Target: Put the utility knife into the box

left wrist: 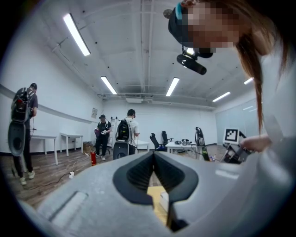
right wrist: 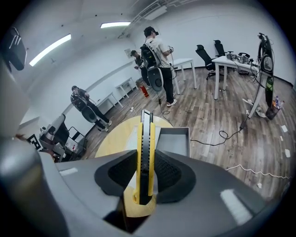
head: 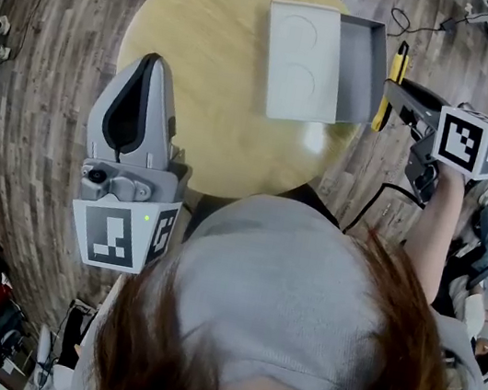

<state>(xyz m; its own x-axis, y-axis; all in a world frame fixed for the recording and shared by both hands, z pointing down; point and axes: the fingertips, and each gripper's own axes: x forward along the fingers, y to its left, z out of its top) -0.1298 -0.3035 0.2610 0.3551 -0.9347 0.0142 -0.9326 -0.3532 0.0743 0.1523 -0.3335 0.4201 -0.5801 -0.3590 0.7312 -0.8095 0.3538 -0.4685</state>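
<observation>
Aiming the knife (right wrist: pixel 146 127), pinched in the right gripper (right wrist: pixel 146 159), lengthwise over the box (head: pixel 357 60) at the table's (head: pixel 205 43) right edge, releasing only once seated.

- White walls (left wrist: pixel 55 92) and long ceiling strip lights (left wrist: pixel 76 33) lie ahead of the left claw (left wrist: pixel 154 162).
- Wood-plank floor (right wrist: pixel 208 115) with loose cables (right wrist: pixel 222 137) spreads beyond the right claw (right wrist: pixel 145 159).
- White desks (right wrist: pixel 231 60) and office chairs (right wrist: pixel 202 51) stand farther past it.
</observation>
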